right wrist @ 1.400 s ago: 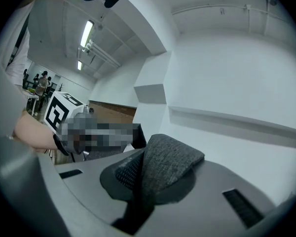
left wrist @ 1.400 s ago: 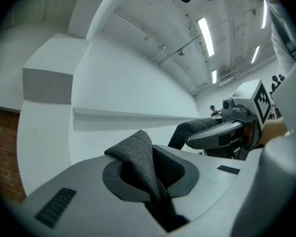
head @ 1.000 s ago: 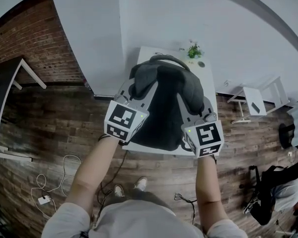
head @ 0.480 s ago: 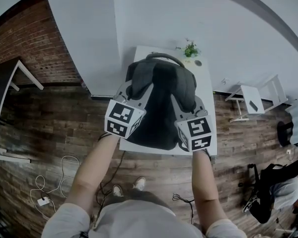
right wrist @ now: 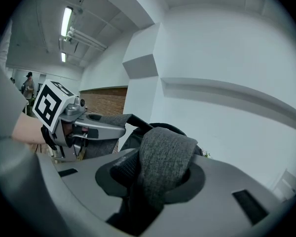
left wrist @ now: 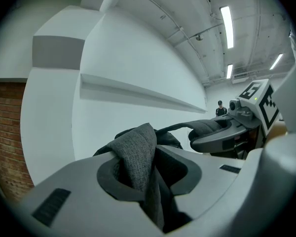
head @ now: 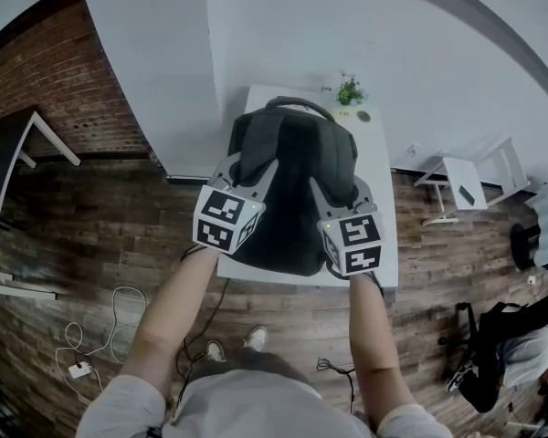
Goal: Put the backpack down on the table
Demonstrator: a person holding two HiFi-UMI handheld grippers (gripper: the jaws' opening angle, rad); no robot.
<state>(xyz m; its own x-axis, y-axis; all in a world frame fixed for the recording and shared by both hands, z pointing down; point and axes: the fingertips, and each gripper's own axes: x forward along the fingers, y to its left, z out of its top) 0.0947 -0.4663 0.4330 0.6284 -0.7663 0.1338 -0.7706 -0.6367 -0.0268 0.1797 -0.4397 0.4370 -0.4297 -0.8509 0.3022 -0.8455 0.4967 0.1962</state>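
The soft, slumping backpack is set upright on the white table. Its padded shoulder straps, judged the surest hold, are loosely straddled by the left gripper and right gripper, whose jaws have just been opening.

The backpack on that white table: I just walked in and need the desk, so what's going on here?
A person holds a gripper in each hand. The left gripper has the backpack's left strap between its jaws, the right gripper the right strap. The backpack seems to rest on the table. Both pairs of jaws have just been opening, so the straps look loose: it is being let go.
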